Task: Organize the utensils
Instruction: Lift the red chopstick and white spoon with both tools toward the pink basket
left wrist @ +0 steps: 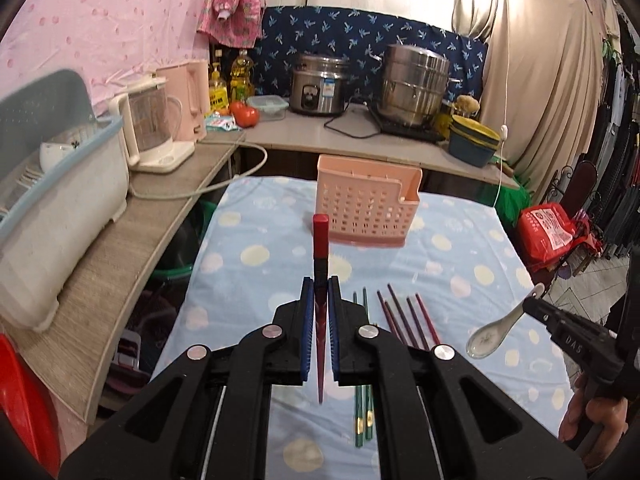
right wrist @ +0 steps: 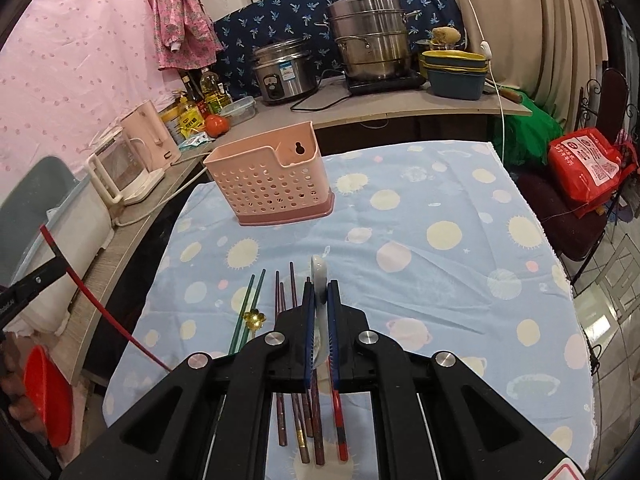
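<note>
My left gripper (left wrist: 320, 284) is shut on a red chopstick (left wrist: 320, 240), held above the table and pointing at the pink perforated utensil holder (left wrist: 366, 208). It shows at the left of the right wrist view (right wrist: 68, 270). My right gripper (right wrist: 320, 288) is shut on a white ceramic spoon (right wrist: 319, 276), also seen in the left wrist view (left wrist: 496, 330). On the blue cloth lie two green chopsticks (right wrist: 248, 304), several dark red chopsticks (right wrist: 282, 300), a gold flower-shaped piece (right wrist: 255, 317) and another red chopstick (right wrist: 340, 432). The holder (right wrist: 268, 188) stands at the table's far side.
A counter behind holds a rice cooker (right wrist: 284, 72), steel steamer pot (right wrist: 372, 36), stacked basins (right wrist: 456, 72), kettles (right wrist: 124, 168), oil bottles and a tomato (right wrist: 217, 125). A dish rack (left wrist: 52, 200) stands left. A red bag (right wrist: 588, 164) sits on a chair right.
</note>
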Tool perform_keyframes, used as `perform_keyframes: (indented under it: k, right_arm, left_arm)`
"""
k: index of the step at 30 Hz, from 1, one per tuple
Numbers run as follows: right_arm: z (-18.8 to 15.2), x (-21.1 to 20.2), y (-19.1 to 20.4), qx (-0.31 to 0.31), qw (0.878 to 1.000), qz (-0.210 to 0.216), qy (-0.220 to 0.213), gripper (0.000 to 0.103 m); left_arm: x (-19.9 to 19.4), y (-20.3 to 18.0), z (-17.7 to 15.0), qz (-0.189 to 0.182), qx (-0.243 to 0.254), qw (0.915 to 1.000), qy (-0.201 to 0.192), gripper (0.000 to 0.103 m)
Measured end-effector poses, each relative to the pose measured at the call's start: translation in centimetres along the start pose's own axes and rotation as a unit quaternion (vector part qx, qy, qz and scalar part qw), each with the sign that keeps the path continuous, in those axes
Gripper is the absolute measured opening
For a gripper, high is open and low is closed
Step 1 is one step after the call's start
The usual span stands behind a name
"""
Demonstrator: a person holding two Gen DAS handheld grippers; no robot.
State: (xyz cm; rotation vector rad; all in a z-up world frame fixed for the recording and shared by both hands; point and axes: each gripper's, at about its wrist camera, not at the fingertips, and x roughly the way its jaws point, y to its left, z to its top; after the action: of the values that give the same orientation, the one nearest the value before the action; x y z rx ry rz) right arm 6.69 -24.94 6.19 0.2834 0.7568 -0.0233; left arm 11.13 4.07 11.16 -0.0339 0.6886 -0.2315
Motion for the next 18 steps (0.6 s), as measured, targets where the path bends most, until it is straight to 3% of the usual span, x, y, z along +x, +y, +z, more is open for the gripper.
perform_keyframes:
  k: [9,18]
  right_arm:
    - [4.3,1.6,0.9,-0.011,1.0,0.02,-0.011,0.006]
    - [14.0,4.7,2.2,-0.022,0.998,0.031,-0.044,0.006]
  left_arm:
    - [0.6,-0.5,6.0,-0.001,0.011,0.9988,-0.048,0.007]
    - [2.4,-2.4,16.3,-0.007,0.031,0.9917,-0.125,0.007]
